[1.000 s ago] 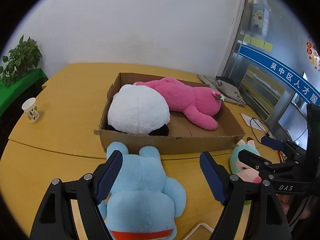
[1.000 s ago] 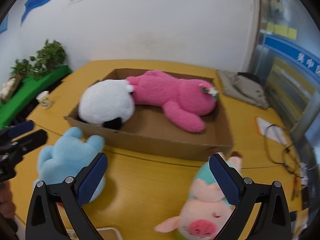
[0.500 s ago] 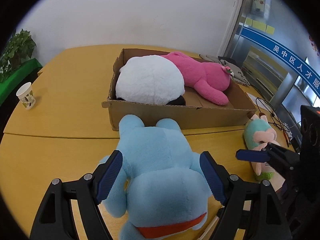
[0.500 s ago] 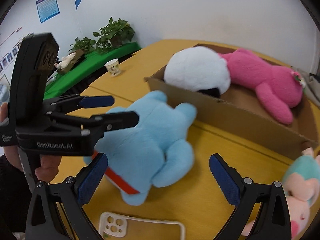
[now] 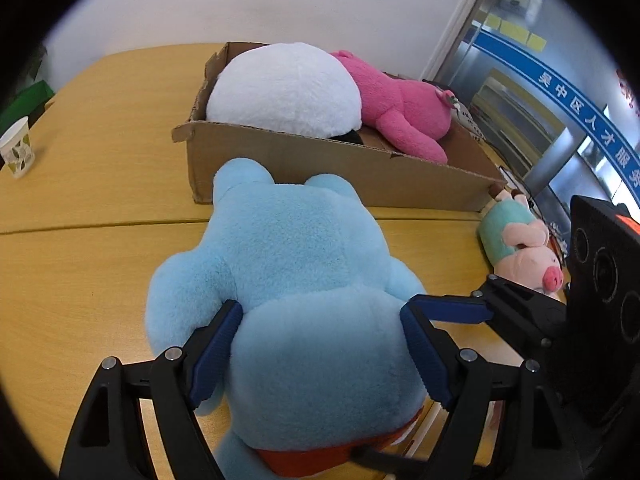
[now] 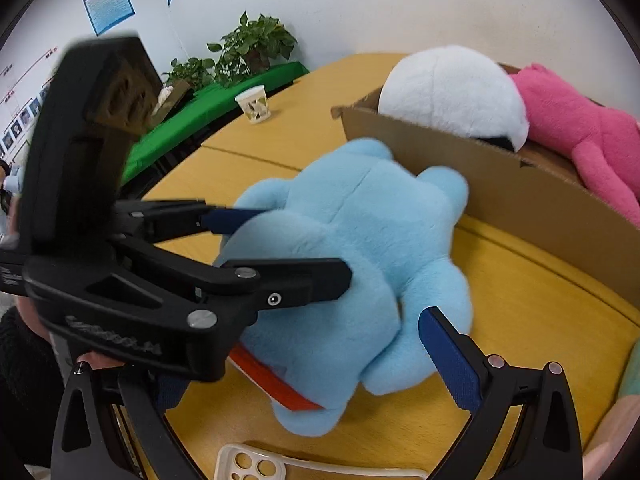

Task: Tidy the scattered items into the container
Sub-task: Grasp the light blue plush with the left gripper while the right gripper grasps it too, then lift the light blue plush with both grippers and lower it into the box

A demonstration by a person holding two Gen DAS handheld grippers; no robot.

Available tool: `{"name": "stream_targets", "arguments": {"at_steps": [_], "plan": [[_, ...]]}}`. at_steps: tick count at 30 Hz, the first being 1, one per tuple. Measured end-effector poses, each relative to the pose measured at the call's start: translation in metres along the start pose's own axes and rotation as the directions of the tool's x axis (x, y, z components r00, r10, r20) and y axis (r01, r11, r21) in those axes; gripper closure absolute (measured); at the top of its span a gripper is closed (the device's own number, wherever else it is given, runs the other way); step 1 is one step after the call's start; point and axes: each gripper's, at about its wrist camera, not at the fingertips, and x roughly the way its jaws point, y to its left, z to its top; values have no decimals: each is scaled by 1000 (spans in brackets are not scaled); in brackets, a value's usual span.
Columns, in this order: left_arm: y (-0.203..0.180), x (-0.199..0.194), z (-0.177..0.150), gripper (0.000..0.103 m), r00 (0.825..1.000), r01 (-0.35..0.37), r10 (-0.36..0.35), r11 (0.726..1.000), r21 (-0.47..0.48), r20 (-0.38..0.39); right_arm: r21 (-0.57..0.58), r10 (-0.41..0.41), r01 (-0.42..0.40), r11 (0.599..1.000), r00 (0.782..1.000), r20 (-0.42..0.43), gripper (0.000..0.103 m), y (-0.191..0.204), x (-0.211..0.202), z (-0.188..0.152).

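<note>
Box (image 5: pixel 360 176) sits toward the surface's (image 5: pixel 100 264) far edge, holding a white plush (image 5: pixel 284 88) and a pink plush (image 5: pixel 404 116). Against its near wall lies a blue plush (image 5: pixel 304 292). The left gripper (image 5: pixel 320 356), lower than a second ago, now straddles the blue plush, jaws apart. The right gripper (image 6: pixel 304 364) has swung over beside it, also apart. A pig plush (image 5: pixel 516 248) lies near the box's right corner.

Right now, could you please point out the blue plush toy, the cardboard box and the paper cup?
blue plush toy (image 5: pixel 296 264), left wrist view, its back.
cardboard box (image 5: pixel 360 172), left wrist view, near wall.
paper cup (image 6: pixel 255 105), right wrist view, its side.
</note>
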Motion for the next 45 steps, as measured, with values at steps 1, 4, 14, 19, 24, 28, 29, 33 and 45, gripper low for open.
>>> {"name": "stream_targets", "arguments": {"at_steps": [1, 4, 14, 19, 24, 28, 29, 33, 45], "plan": [[-1, 0, 0, 24, 1000, -2, 2, 1000, 6, -3, -10, 6, -6, 1000, 1000, -5, 0, 2, 3, -1], [-2, 0, 0, 24, 1000, -12, 12, 1000, 11, -8, -13, 4, -5, 1000, 1000, -18, 1, 8, 12, -4], [-7, -15, 1, 47, 1000, 22, -21, 999, -24, 19, -16, 8, -8, 1000, 1000, -2, 17, 6, 7, -8], [-26, -29, 7, 51, 998, 32, -32, 999, 11, 49, -30, -20, 20, 999, 1000, 18, 20, 4, -12, -10], [-50, -47, 21, 51, 993, 62, -67, 997, 54, 101, -70, -64, 70, 995, 995, 79, 22, 3, -45, -9], [-74, -68, 45, 52, 979, 84, -103, 990, 114, 177, -117, -116, 133, 984, 983, 139, 22, 0, -77, 2], [-80, -73, 53, 52, 975, 89, -112, 988, 127, 192, -128, -129, 150, 980, 980, 154, 22, -1, -84, 7], [-108, -102, 91, 52, 953, 86, -142, 974, 210, 267, -183, -188, 230, 956, 957, 223, 22, -6, -120, 35], [-191, -156, 212, 52, 886, 83, -237, 927, 365, 400, -282, -352, 469, 837, 856, 379, 22, -39, -223, 143]]}}
